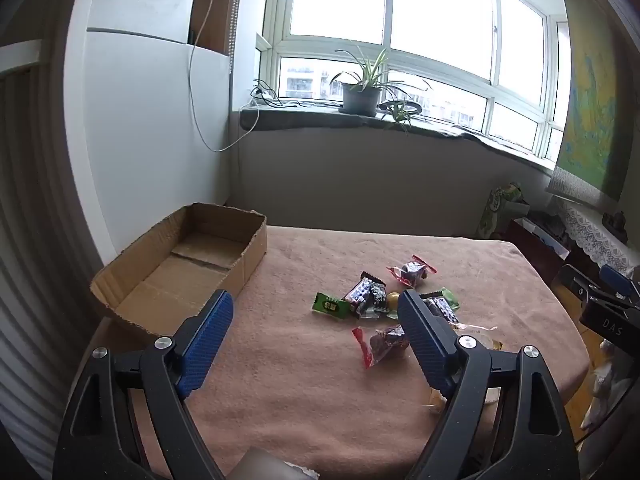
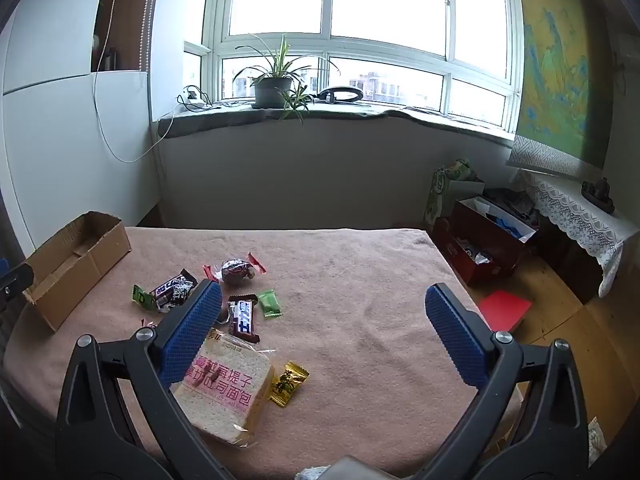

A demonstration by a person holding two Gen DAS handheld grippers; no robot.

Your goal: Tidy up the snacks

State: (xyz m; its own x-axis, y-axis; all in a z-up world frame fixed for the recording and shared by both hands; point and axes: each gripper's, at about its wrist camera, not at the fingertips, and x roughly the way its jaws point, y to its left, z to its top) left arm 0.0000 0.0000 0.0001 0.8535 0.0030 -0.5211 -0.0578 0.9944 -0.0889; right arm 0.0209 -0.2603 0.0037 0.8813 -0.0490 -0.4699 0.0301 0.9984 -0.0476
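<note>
Both the left gripper point(image 1: 316, 312) and the right gripper point(image 2: 320, 304) hover with fingers spread wide, holding nothing. The snacks point(image 2: 240, 312) lie scattered mid-desk point(image 2: 360, 280), including a wrapped bread slice point(image 2: 224, 392). The cardboard box point(image 1: 192, 256) sits at the desk's left edge.

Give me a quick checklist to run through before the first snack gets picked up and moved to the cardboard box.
1. Left gripper open with nothing between its jaws: ok.
2. Right gripper open with nothing between its jaws: ok.
3. Open brown cardboard box has room inside: ok, nothing lies in it.
4. Snacks on the pink table cloth within view: ok; the wrapped slice of toast bread and yellow candy packet lie nearest the right gripper.
5. Snacks separated for a clean pinch: not ok, the dark chocolate bars overlap.
6. Round gold ball steady: cannot tell.
</note>
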